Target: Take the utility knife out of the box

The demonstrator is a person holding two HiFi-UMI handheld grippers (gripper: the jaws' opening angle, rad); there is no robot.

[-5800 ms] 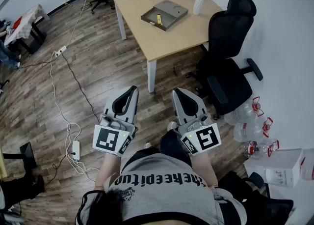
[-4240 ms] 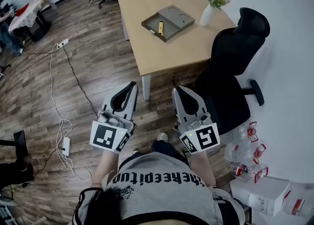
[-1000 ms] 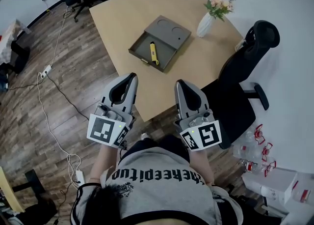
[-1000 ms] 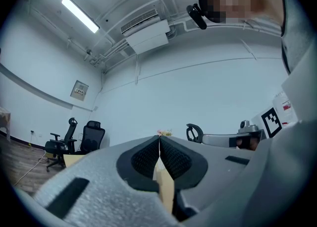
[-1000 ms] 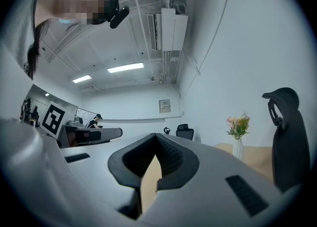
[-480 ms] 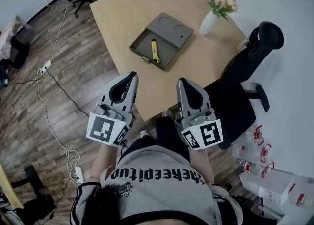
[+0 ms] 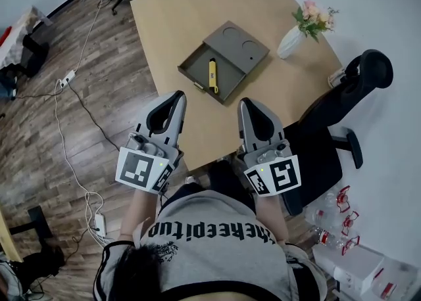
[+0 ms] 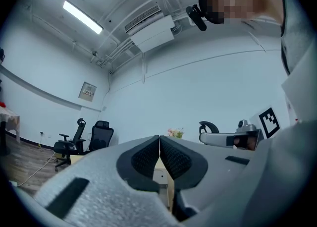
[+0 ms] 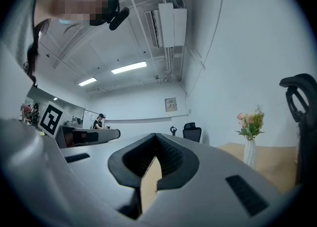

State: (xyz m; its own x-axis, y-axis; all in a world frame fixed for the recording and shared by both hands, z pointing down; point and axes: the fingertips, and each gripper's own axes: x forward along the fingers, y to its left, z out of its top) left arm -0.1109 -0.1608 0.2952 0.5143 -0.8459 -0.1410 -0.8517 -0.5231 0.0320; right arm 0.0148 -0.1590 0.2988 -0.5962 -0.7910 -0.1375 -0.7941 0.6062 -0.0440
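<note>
Yellow utility knife [image 7: 213, 75] — in box [image 7: 195, 67]

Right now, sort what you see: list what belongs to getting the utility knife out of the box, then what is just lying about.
For the job: utility knife, lying in the open box on the table; left gripper and right gripper, both shut and empty.

Lying about: vase of flowers, office chair, water bottles, power strip on the floor.

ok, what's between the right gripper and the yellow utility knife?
In the head view, only bare light wood tabletop and the near wall of the grey cardboard box separate the right gripper from the yellow utility knife.
</note>
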